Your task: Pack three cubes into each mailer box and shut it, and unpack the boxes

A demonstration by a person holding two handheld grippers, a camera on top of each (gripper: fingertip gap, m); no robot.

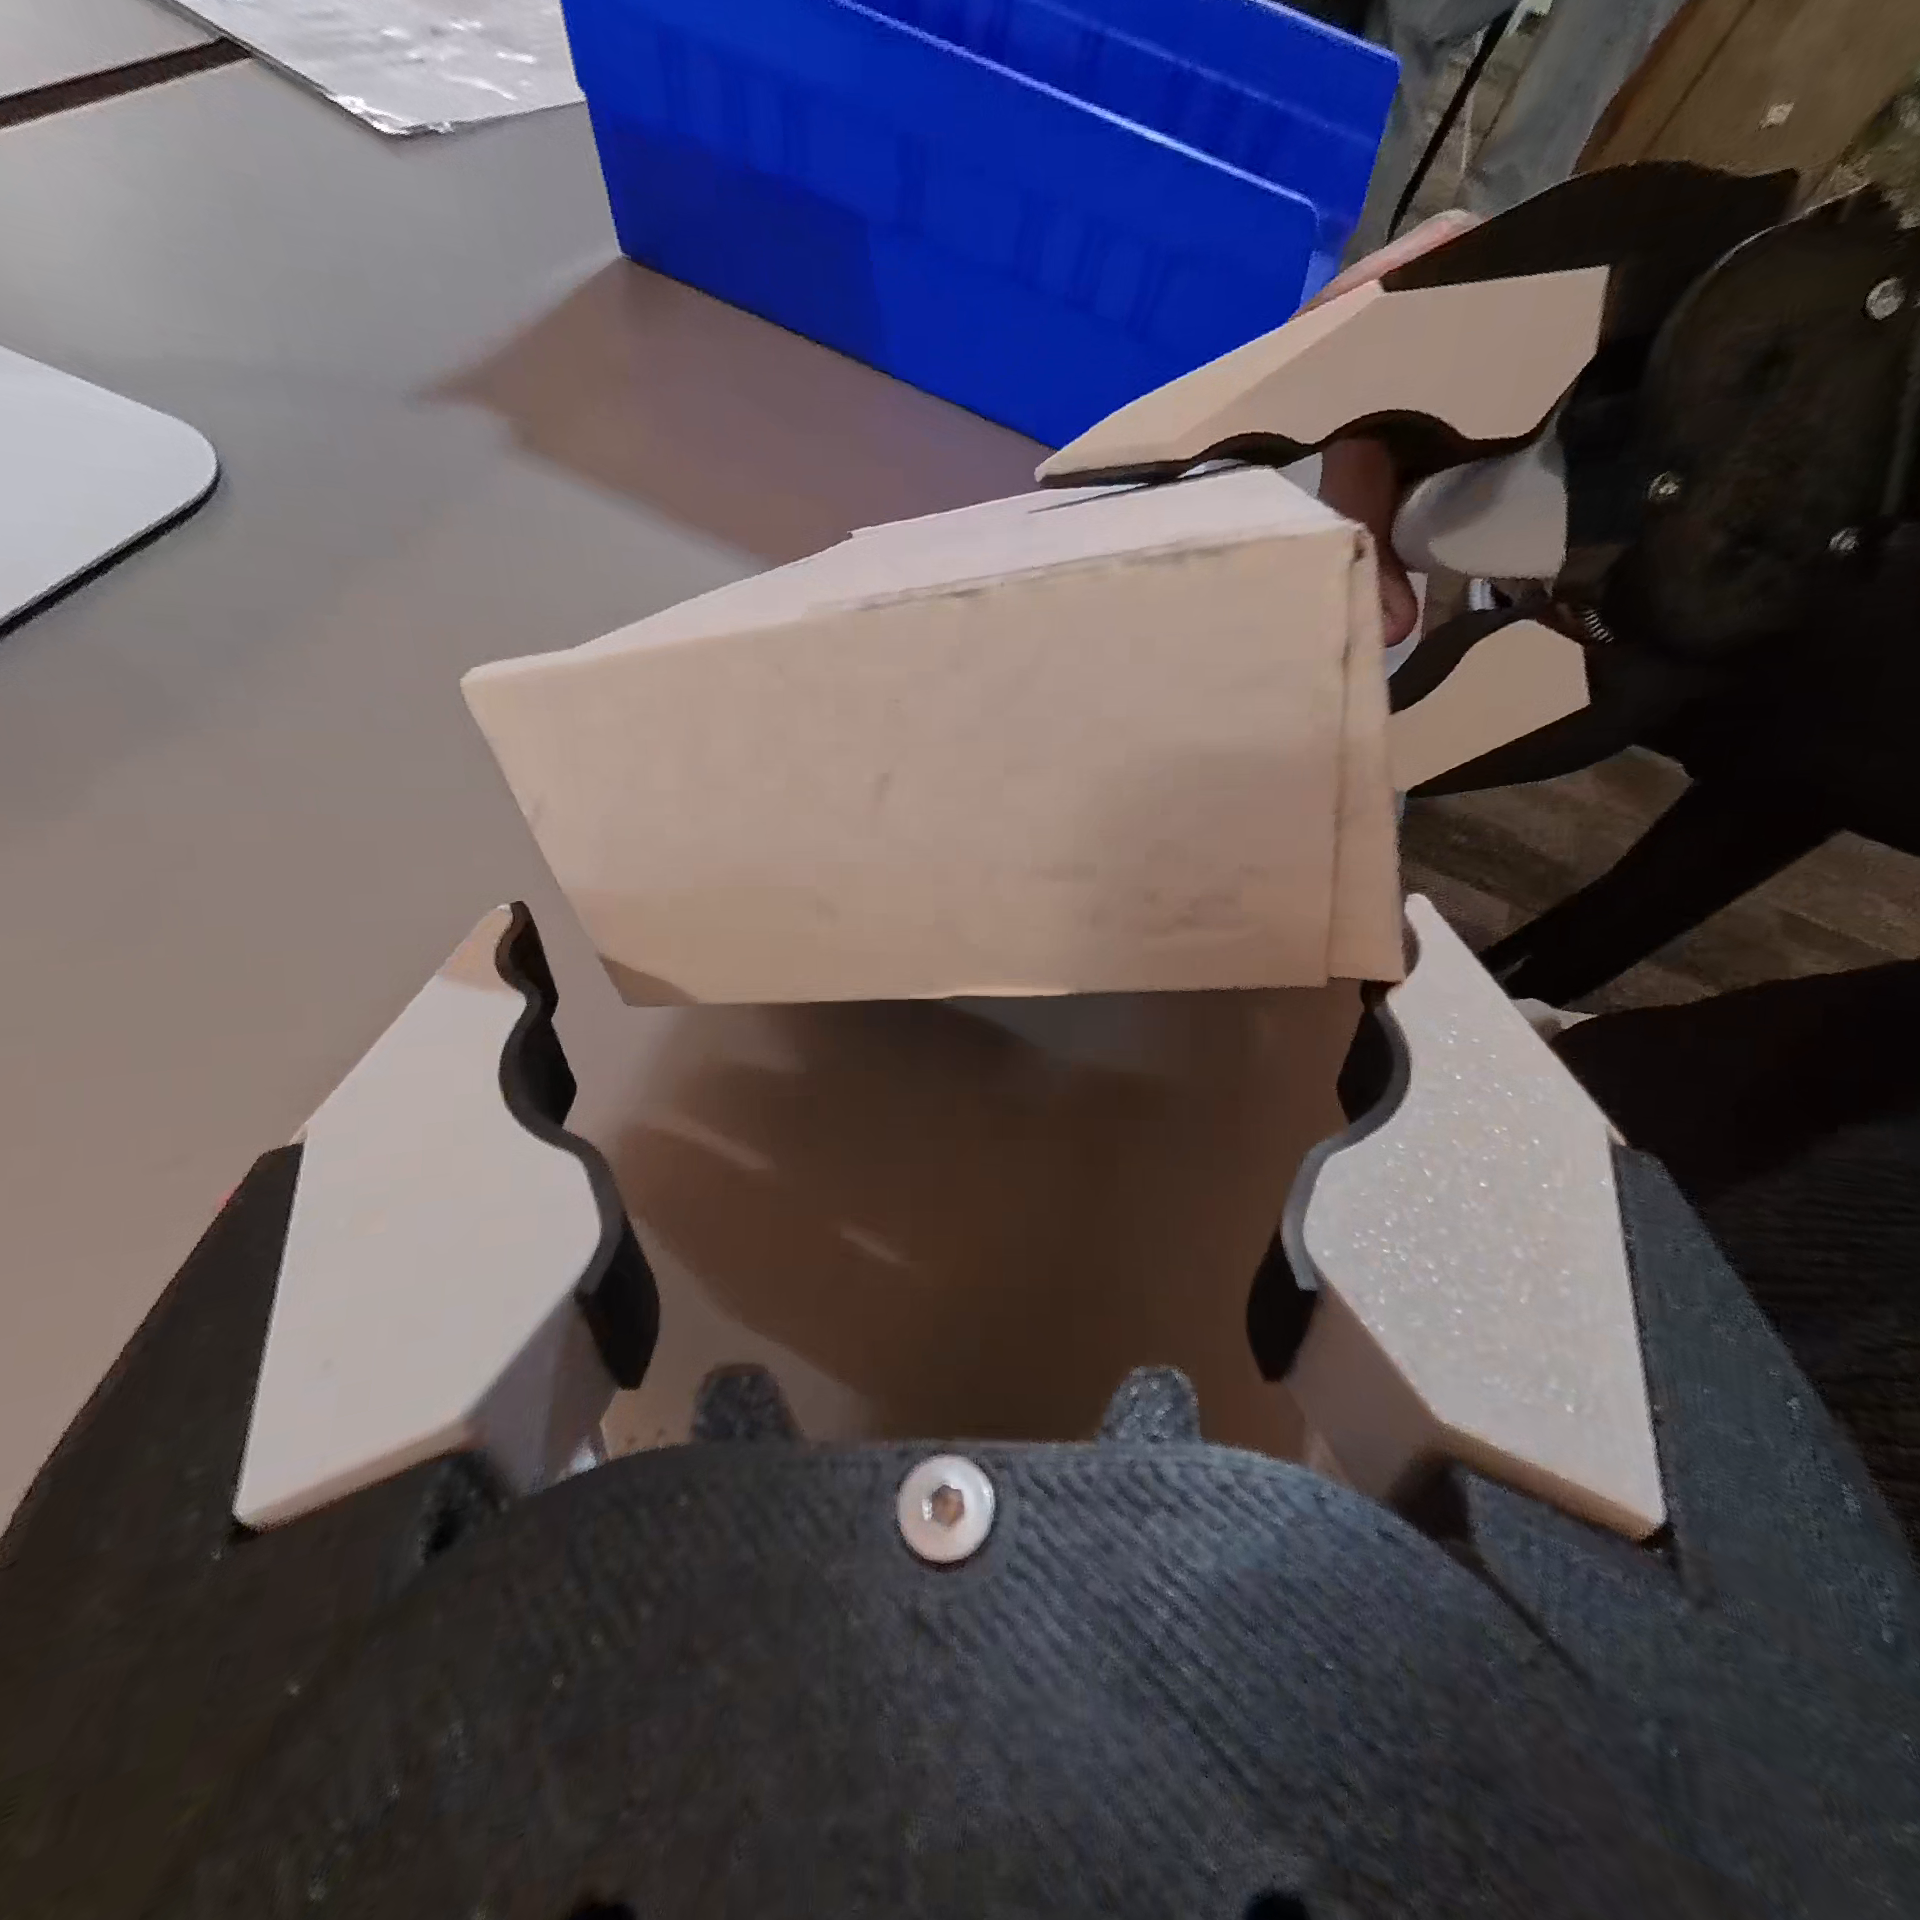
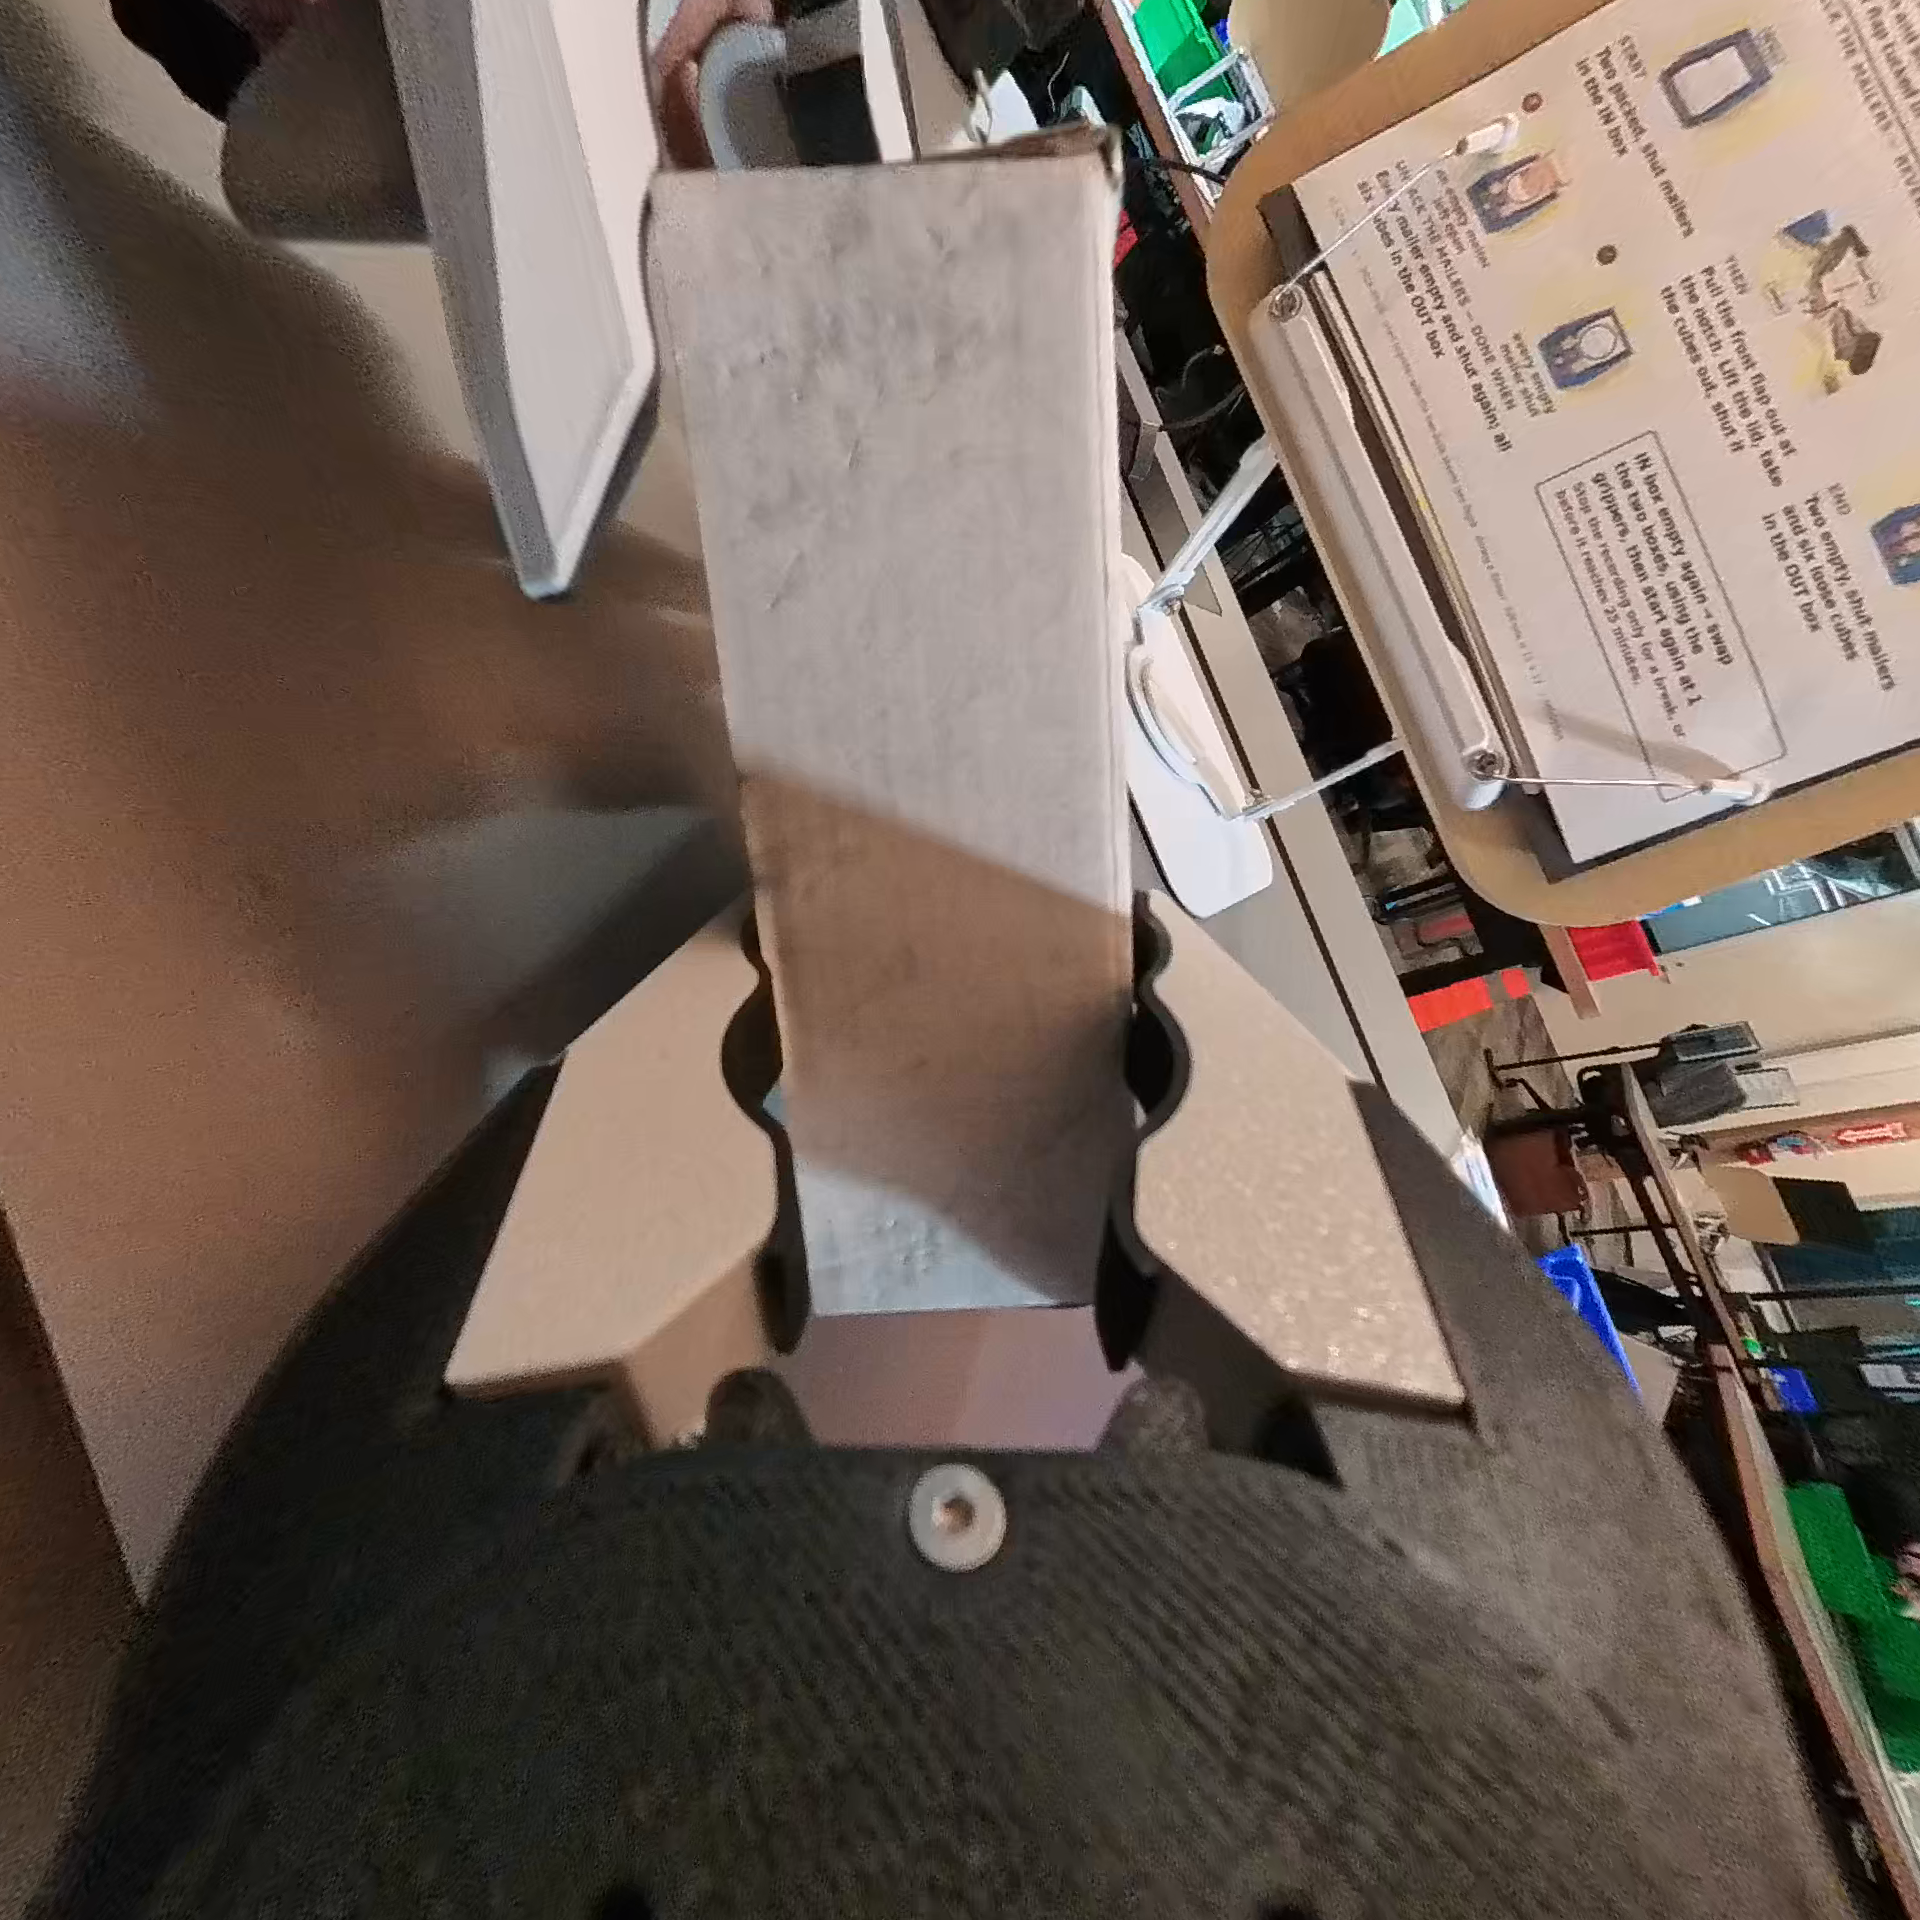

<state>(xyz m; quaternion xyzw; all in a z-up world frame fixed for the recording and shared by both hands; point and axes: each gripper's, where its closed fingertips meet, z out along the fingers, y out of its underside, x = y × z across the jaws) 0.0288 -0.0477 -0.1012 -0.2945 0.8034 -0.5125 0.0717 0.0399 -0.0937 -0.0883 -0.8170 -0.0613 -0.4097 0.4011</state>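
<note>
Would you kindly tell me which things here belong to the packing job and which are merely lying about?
Part of the job:
- closed tan cardboard mailer box, lifted off the table
- right gripper, clamped on its end
- left gripper, open beside it
- blue plastic bin

Lying about:
- white rounded board
- crinkled silver sheet
- clipboard with instruction sheet

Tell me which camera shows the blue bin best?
The left wrist view: the blue bin stands in full sight on the table behind the box. The right wrist view shows no bin on the table.
</note>
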